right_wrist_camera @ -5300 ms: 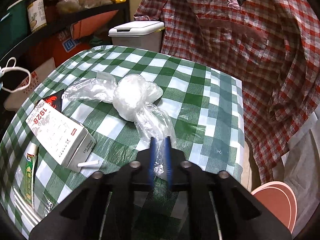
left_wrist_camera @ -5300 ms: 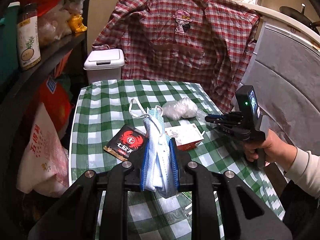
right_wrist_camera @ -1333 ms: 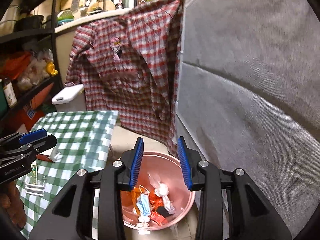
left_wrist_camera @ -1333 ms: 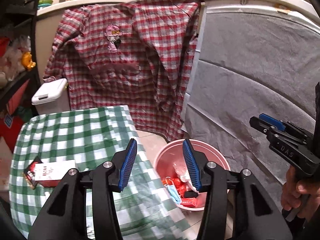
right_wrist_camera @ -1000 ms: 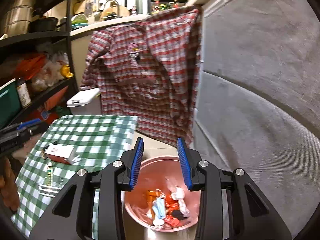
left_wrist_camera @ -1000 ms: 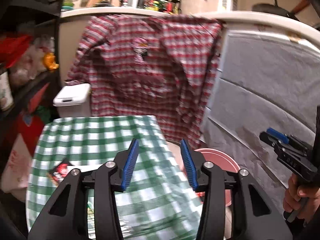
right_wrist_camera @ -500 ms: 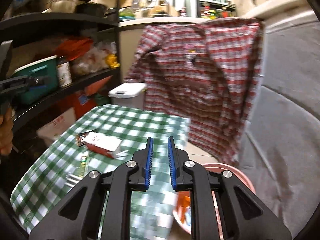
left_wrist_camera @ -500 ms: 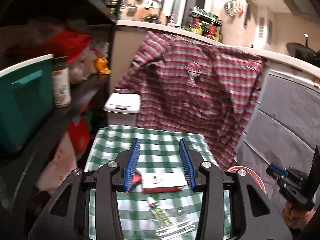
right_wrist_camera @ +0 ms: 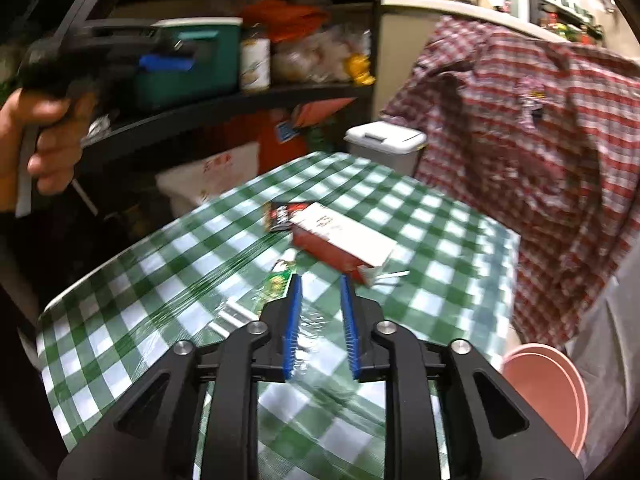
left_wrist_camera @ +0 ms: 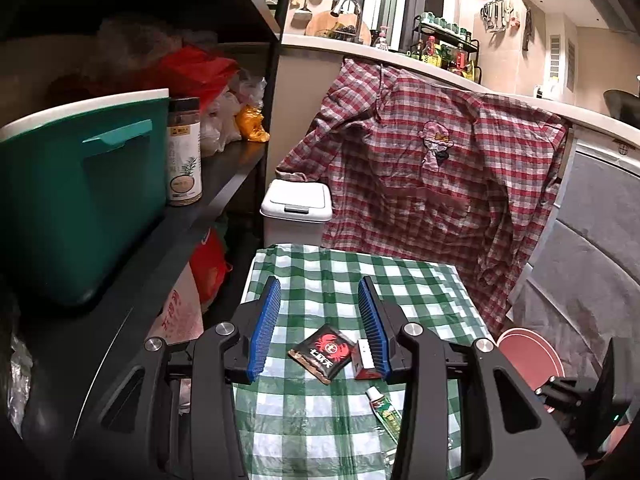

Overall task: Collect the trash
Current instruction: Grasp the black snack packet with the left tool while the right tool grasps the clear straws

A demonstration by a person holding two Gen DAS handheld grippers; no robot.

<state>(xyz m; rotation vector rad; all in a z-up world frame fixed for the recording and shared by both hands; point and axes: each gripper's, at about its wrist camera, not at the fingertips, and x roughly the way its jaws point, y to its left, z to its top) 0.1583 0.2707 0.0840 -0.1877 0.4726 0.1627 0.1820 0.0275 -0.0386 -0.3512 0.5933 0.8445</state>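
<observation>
On the green checked table point(left_wrist_camera: 320, 276) lie a black crab-print packet point(left_wrist_camera: 322, 353), a red and white carton point(left_wrist_camera: 365, 360) and a small green tube point(left_wrist_camera: 385, 407). My left gripper point(left_wrist_camera: 318, 330) is open and empty, held above the packet. In the right wrist view my right gripper point(right_wrist_camera: 320, 328) is open and empty, just short of the carton point(right_wrist_camera: 340, 242), with the tube point(right_wrist_camera: 276, 280) to its left and the packet point(right_wrist_camera: 282, 213) beyond. The pink bin point(right_wrist_camera: 548, 392) stands on the floor to the right; it also shows in the left wrist view point(left_wrist_camera: 528, 350).
A dark shelf rack point(left_wrist_camera: 140, 248) with a teal box point(left_wrist_camera: 76, 200) and a jar point(left_wrist_camera: 183, 156) runs along the table's left side. A white lidded bin point(left_wrist_camera: 297, 210) and a hanging plaid shirt point(left_wrist_camera: 432, 200) are behind the table. Clear plastic film point(right_wrist_camera: 240, 316) lies near the tube.
Both grippers dropped the mask and plastic bag into the pink bin, then swung back left to the table. The right gripper has opened wider than half a second ago.
</observation>
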